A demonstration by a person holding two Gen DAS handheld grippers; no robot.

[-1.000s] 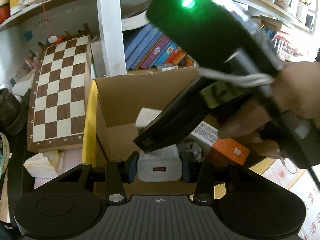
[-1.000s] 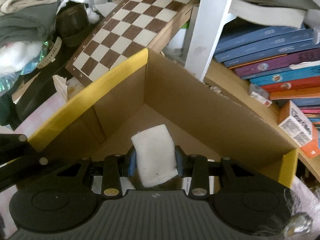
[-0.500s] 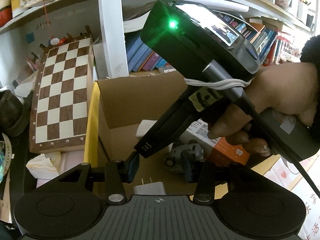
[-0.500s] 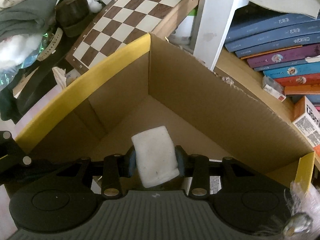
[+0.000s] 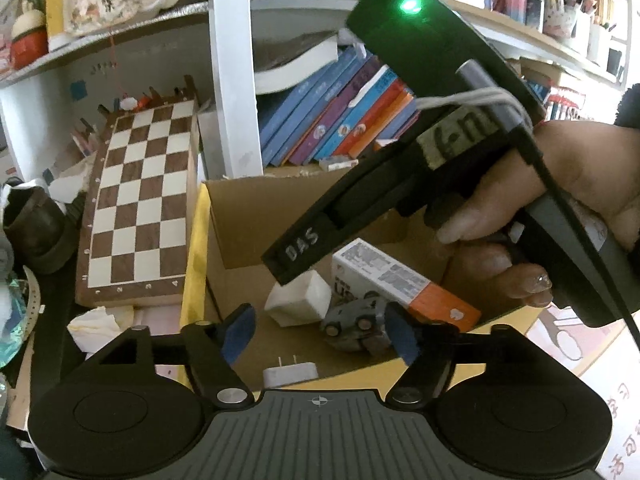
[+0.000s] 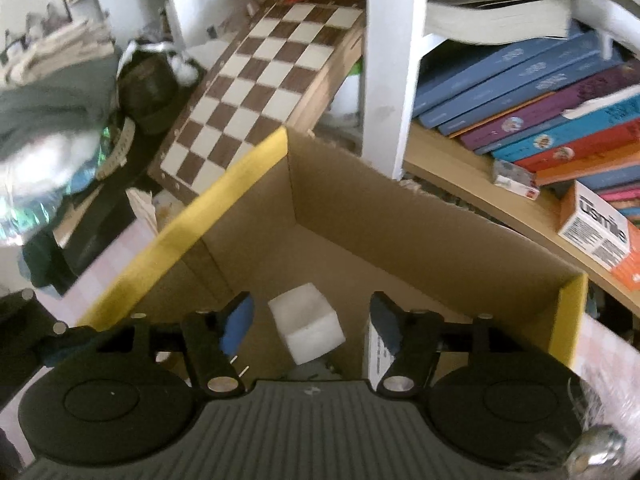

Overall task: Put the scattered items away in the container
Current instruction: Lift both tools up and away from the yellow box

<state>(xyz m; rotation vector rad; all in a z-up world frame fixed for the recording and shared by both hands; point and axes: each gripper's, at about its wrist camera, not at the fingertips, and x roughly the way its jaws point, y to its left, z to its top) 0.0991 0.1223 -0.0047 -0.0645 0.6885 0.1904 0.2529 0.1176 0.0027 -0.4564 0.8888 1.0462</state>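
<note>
A cardboard box [image 5: 248, 216] with yellow rim tape sits below both grippers; it also shows in the right wrist view [image 6: 400, 216]. Inside lie a white block [image 5: 298, 300], a white plug charger [image 5: 290, 372], a grey toy car [image 5: 356, 326] and a white-and-orange carton [image 5: 400, 284]. My left gripper [image 5: 320, 332] is open and empty above the box. My right gripper [image 6: 310, 320] is open above the white block [image 6: 306, 328], which lies loose on the box floor. The right gripper's body and the hand holding it [image 5: 440, 120] fill the upper right of the left wrist view.
A chessboard [image 5: 140, 208] leans left of the box. A white shelf post [image 6: 394, 60] and a row of books [image 6: 540, 120] stand behind it. Another white-and-orange carton [image 6: 596, 236] lies on the shelf. Clothes and a dark shoe [image 6: 148, 88] lie far left.
My left gripper opened and dropped the white charger into the box. My right gripper then opened and released the white block, which fell to the box floor. Both grippers lifted slightly.
</note>
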